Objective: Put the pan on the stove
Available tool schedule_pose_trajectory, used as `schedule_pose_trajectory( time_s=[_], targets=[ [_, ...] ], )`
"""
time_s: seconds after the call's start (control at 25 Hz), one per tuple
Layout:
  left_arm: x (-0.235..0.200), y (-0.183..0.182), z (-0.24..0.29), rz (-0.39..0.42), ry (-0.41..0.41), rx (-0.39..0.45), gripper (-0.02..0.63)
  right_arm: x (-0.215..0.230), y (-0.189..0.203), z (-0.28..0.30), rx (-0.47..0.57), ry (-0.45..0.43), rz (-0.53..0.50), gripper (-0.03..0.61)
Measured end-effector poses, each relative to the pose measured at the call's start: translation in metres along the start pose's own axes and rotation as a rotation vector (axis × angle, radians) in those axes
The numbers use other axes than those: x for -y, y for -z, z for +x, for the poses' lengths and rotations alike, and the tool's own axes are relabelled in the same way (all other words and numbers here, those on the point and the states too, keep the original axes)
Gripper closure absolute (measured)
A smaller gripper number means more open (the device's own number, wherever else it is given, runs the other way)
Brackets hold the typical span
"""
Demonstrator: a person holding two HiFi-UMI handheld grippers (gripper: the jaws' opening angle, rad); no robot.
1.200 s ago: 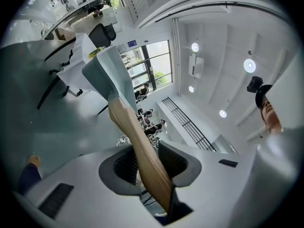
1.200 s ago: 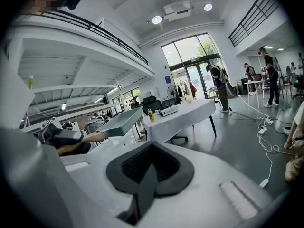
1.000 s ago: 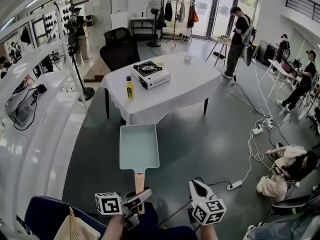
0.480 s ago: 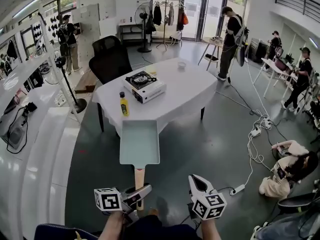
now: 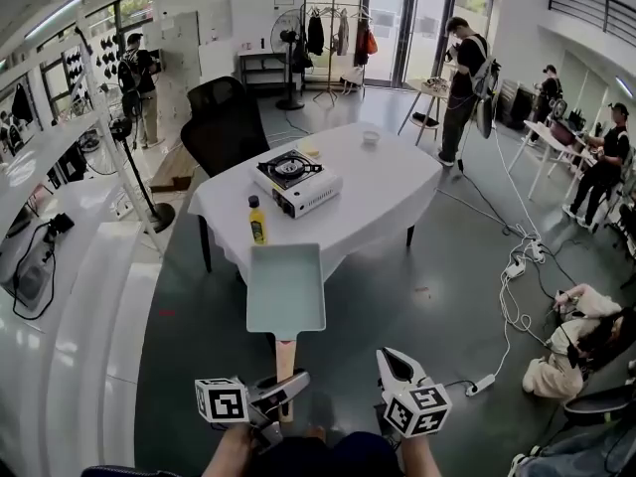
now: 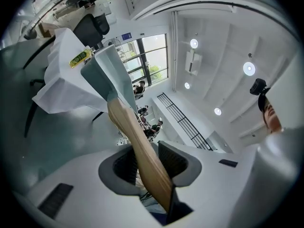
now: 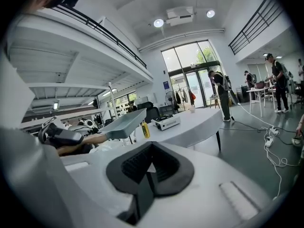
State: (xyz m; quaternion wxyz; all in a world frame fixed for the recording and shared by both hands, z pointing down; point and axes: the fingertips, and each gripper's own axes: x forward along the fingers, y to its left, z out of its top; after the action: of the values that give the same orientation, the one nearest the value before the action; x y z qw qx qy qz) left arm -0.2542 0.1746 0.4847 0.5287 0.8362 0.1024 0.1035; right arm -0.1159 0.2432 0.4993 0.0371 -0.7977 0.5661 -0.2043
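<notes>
Left gripper (image 5: 286, 390) low in the head view, pointing roughly level. In the left gripper view its jaws are clamped at a narrow gap on the wooden handle (image 6: 142, 151), which runs slantwise between the ribbed pads.

The pan (image 5: 285, 291) is rectangular and pale teal, with upright walls and nothing visible inside. It is carried in the air, out in front of the person and over the grey floor (image 5: 397, 296). The handle end is toward the person. In the head view the pan's far edge lies at the near edge of the tablecloth; whether it is over the table or short of it cannot be told.

Right gripper (image 5: 391, 364) is beside the left one, apart from the handle, tilted slightly downward. In its own view the jaws are together with nothing between them.

The white-clothed table (image 5: 383, 192) stands ahead. The gas stove (image 5: 295, 179) sits on the table's left part, its black burner on top with nothing on it. The yellow bottle (image 5: 257, 222) stands upright near the table's near-left corner, between the pan and the stove in this view. The small cup (image 5: 370, 137) is at the far side of the table.

The black office chair (image 5: 224, 117) stands behind the table on the left. The power strip (image 5: 480, 384) and a white cable lie on the floor to the right. Several people stand or sit at the edges of the room.
</notes>
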Motion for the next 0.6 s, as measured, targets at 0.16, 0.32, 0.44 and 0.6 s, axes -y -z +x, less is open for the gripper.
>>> schedule_pose_trajectory(
  time_s=[0.16, 0.32, 0.44, 0.6],
  targets=[
    [-0.007, -0.001, -0.009, -0.001, -0.018, 0.002, 0.49, -0.004, 0.009, 0.0, -0.03, 0.007, 0.01, 0.577],
    [-0.01, 0.001, -0.011, -0.021, -0.025, 0.012, 0.491, -0.002, 0.016, 0.003, -0.067, 0.013, 0.007, 0.577],
    [-0.015, 0.001, -0.01, -0.026, -0.017, 0.015, 0.491, -0.003, 0.02, 0.013, -0.081, 0.005, 0.002, 0.577],
    [-0.026, -0.004, -0.008, -0.017, -0.037, 0.009, 0.488, -0.006, 0.022, 0.027, -0.105, -0.022, -0.004, 0.577]
  ],
)
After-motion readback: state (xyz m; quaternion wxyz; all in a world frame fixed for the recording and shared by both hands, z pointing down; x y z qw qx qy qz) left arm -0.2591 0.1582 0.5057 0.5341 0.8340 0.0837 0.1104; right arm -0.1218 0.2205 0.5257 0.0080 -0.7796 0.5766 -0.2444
